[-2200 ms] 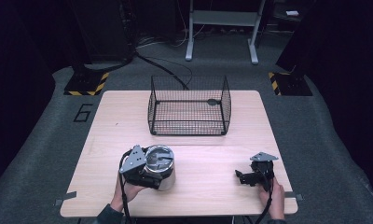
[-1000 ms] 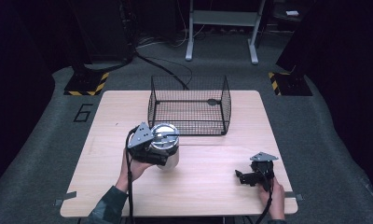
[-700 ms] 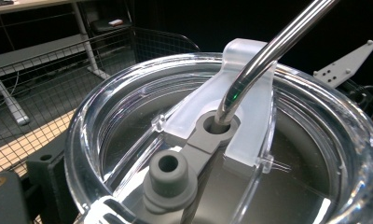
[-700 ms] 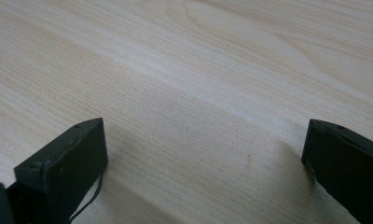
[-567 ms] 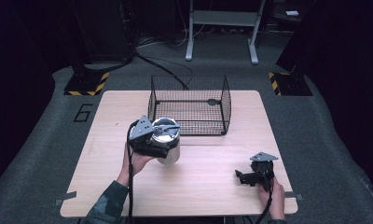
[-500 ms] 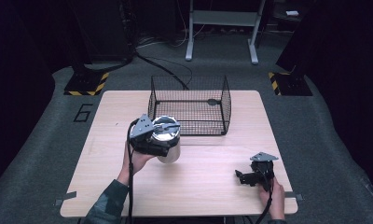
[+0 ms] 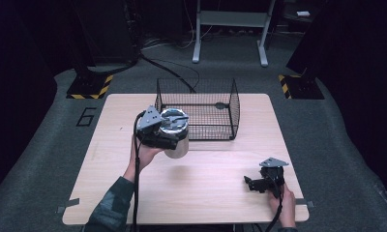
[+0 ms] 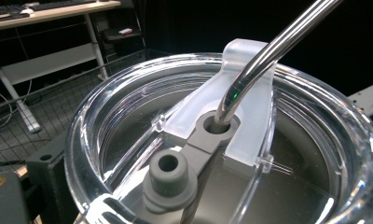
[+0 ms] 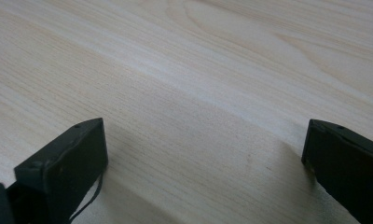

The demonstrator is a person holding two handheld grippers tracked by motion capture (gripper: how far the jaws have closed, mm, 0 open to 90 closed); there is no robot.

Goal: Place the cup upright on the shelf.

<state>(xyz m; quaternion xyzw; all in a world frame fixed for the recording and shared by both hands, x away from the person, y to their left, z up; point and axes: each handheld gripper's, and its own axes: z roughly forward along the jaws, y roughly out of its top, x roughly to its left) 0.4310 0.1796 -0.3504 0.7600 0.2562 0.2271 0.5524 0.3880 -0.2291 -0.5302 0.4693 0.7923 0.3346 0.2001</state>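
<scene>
Tumbler (image 7: 176,137) held off the table (image 7: 215,193) beside the wire basket (image 7: 197,108), pinched by left gripper (image 7: 157,130). Right gripper (image 7: 261,182) rests spread, empty. Risk: lid (image 8: 222,144) or straw (image 8: 273,46) snagging the basket rim.

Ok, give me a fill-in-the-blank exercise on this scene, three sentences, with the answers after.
1. The left gripper holds a steel tumbler above the ____.
2. A metal ____ passes through the tumbler's clear lid.
3. The right gripper rests near the table's front edge with its jaws ____.
Missing words: table; straw; open
</scene>
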